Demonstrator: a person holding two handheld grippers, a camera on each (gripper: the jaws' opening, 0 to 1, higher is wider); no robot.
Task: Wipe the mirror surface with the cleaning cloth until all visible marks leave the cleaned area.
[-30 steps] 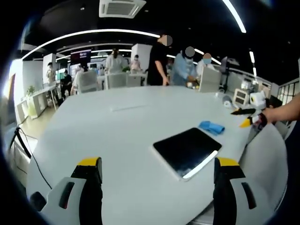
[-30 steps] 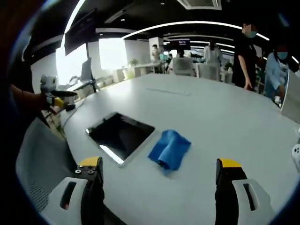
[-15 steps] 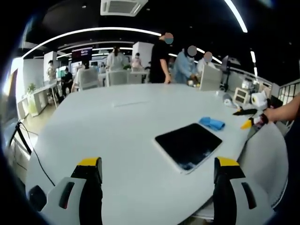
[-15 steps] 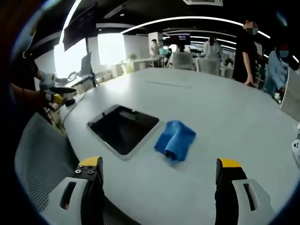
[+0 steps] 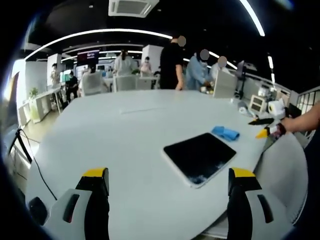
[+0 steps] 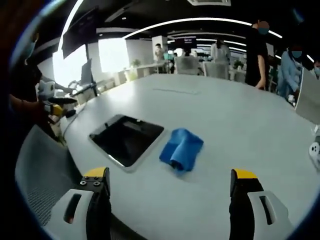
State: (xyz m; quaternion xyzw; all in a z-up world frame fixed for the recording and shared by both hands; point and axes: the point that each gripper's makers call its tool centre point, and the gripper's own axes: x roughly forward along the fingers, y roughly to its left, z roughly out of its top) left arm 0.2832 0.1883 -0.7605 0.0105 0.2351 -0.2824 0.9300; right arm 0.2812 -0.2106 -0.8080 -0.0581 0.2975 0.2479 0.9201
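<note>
on the table (image 6: 240, 130), mirror (image 6: 126, 139) lies flat beside crumpled cloth (image 6: 182, 148); both grippers gape wide.

A: The mirror (image 6: 126, 139) looks like glossy dark glass with a thin pale rim, and there are faint smears near its close corner in the left gripper view (image 5: 200, 156).

B: The cloth (image 6: 181, 148) is soft blue fabric, matt and folded into thick creases.

A: The surface (image 6: 240, 130) is smooth white with a slight sheen.

B: The jaws look like matt grey-white plastic with black inner faces and yellow tips.
</note>
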